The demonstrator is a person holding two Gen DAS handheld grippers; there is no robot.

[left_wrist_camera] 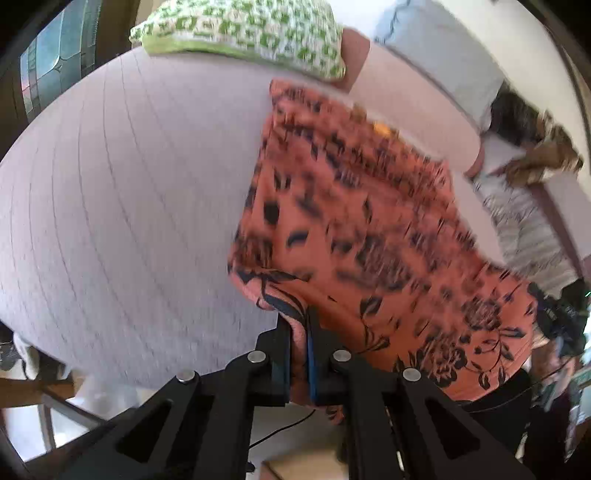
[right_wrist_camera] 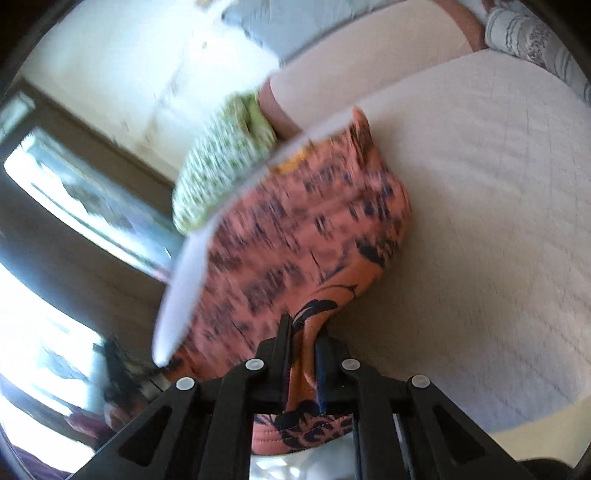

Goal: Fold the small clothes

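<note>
On pale bedding, orange black-floral garment lies blurred.

Bright daylight, motion blur, fisheye-warped edges

Place: a bedroom in a home.
Bed: pale quilted bedspread fills most of both views.
Pillows: green-and-white patterned pillow and a pale blue pillow at the head.
Window: bright glass panes in dark frames.
</note>
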